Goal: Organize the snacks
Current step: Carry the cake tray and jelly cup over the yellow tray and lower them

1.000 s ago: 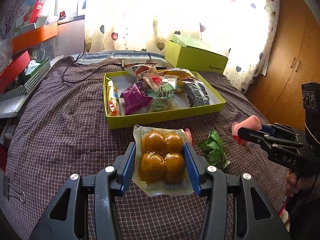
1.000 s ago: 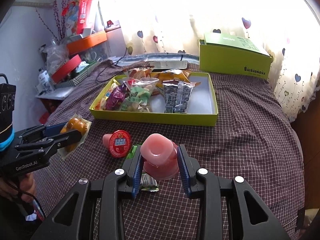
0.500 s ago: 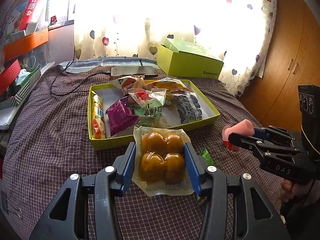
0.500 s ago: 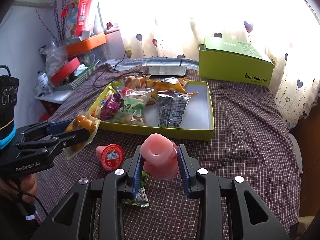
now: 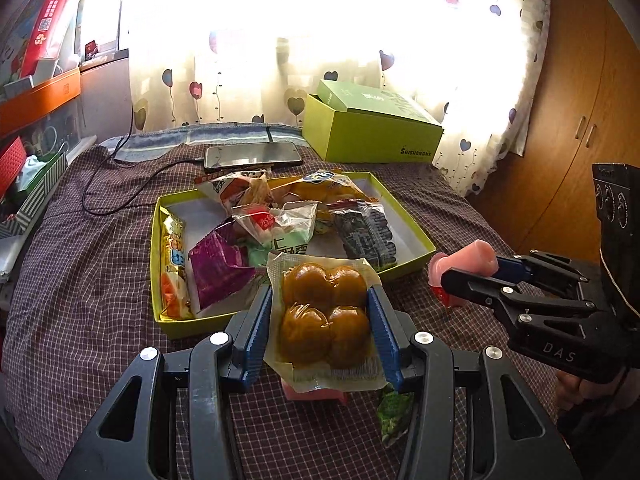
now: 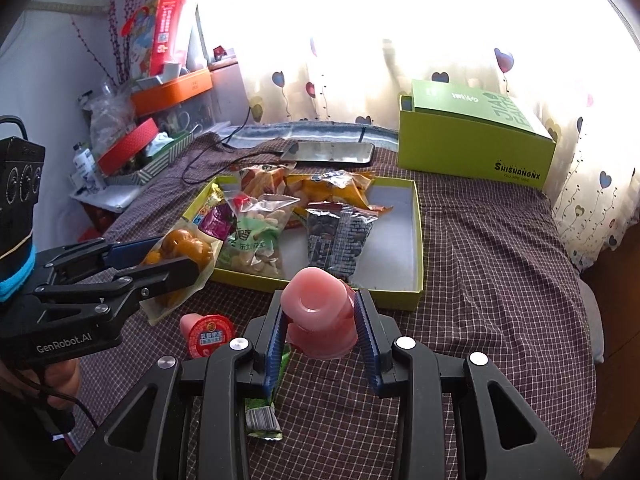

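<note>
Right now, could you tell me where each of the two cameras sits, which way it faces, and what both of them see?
Left wrist: sits on the left gripper, looking forward and down at the bun packet in its jaws and the snack tray; the right gripper enters from the right side.
Right wrist: sits on the right gripper, looking over its pink jelly cup at the tray; the left gripper and a hand show at the left.
Shared: tray, phone, green box, curtain.

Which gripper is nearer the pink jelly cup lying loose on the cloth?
Left. The left gripper, holding the bun pack, hangs just above the loose jelly cup. The right gripper, clamping another jelly cup, sits beside it.
</note>
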Motion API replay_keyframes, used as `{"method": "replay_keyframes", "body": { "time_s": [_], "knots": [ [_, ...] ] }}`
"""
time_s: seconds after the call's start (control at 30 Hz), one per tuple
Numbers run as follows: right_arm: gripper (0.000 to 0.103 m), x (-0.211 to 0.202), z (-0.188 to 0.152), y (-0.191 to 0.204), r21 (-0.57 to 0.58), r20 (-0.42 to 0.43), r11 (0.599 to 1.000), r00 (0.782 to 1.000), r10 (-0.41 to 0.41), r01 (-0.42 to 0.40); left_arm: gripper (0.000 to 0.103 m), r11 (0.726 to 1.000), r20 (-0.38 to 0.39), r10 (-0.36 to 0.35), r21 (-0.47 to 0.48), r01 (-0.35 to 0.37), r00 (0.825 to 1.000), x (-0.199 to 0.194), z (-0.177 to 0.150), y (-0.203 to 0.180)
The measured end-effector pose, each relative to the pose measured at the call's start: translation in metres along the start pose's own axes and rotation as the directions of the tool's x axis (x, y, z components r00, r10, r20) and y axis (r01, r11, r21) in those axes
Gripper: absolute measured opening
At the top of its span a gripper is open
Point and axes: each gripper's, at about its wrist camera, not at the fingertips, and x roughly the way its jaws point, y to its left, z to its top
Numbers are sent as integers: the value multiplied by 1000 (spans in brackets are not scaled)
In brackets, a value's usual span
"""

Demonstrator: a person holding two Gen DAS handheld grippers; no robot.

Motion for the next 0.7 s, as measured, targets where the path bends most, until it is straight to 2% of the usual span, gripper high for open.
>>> {"method": "replay_keyframes", "body": {
  "time_s": [0.7],
  "knots": [
    [32,29,31,-19,-24,-6,1000,1000,-20,20,48,1000,-6,-18,16,18,1000,45,38,-16]
  ]
}}
